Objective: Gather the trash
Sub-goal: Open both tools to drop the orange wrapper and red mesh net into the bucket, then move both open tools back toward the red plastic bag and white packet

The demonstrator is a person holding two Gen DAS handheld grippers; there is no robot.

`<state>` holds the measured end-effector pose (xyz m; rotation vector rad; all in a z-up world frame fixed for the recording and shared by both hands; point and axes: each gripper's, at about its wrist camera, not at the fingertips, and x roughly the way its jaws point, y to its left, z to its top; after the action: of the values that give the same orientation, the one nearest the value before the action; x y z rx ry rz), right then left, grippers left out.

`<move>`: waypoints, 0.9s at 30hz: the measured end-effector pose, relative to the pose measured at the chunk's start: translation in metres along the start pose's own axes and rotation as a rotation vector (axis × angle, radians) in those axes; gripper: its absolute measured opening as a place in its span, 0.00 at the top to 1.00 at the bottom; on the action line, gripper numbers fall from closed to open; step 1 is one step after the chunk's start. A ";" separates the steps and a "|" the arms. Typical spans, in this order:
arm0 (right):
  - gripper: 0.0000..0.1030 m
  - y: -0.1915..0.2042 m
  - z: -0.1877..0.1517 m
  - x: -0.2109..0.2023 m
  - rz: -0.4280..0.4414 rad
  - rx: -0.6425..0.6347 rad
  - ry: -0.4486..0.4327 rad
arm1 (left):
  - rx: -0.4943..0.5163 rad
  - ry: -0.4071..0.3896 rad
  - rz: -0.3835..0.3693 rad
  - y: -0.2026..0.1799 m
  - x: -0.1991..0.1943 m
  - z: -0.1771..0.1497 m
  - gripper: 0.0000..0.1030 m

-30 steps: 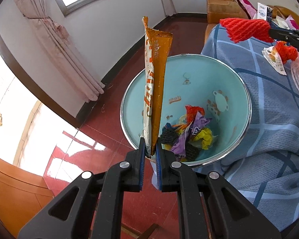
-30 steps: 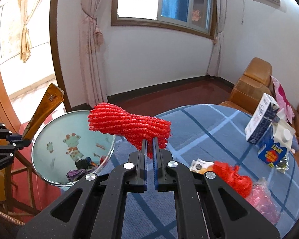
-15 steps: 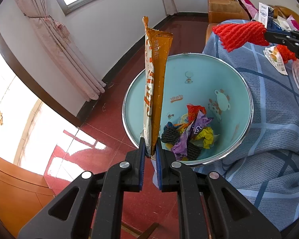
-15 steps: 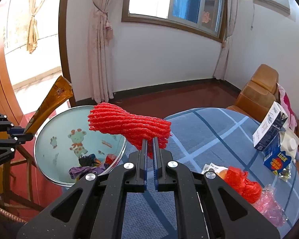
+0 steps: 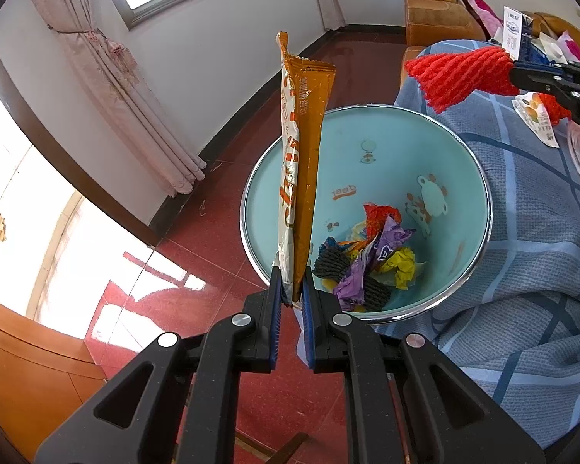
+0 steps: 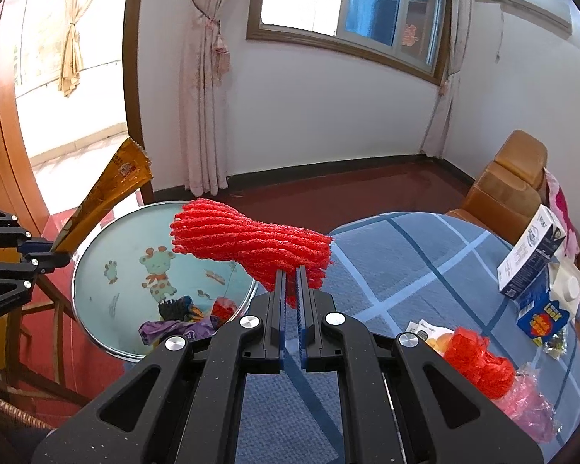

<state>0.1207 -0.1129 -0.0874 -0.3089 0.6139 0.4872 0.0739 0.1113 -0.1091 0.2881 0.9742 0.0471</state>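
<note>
Now the left gripper (image 5: 291,290) is pinching the bottom end of a long orange wrapper (image 5: 303,147), standing upright above the near rim of the blue bin (image 5: 479,193). Right gripper (image 6: 291,282) is clamping red foam net (image 6: 247,239), hanging over the bin's right edge beside the blue checked tablecloth (image 6: 425,263).

A round table (image 6: 425,263) in blue checked cloth bears cartons (image 6: 531,255), a red net (image 6: 477,361) — and pink plastic (image 6: 531,406).
</note>
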 end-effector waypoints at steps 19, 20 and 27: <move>0.63 0.011 -0.004 0.007 0.046 -0.021 0.021 | -0.008 -0.030 -0.004 -0.003 -0.007 0.001 0.54; 0.61 0.009 -0.005 0.007 0.044 -0.015 0.020 | -0.009 -0.029 -0.008 -0.004 -0.007 0.001 0.52; 0.53 -0.007 -0.012 -0.013 0.005 0.040 0.014 | -0.033 -0.045 -0.049 -0.010 -0.011 0.004 0.40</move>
<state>0.1090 -0.1282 -0.0877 -0.2732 0.6371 0.4774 0.0696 0.0986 -0.1007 0.2341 0.9346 0.0116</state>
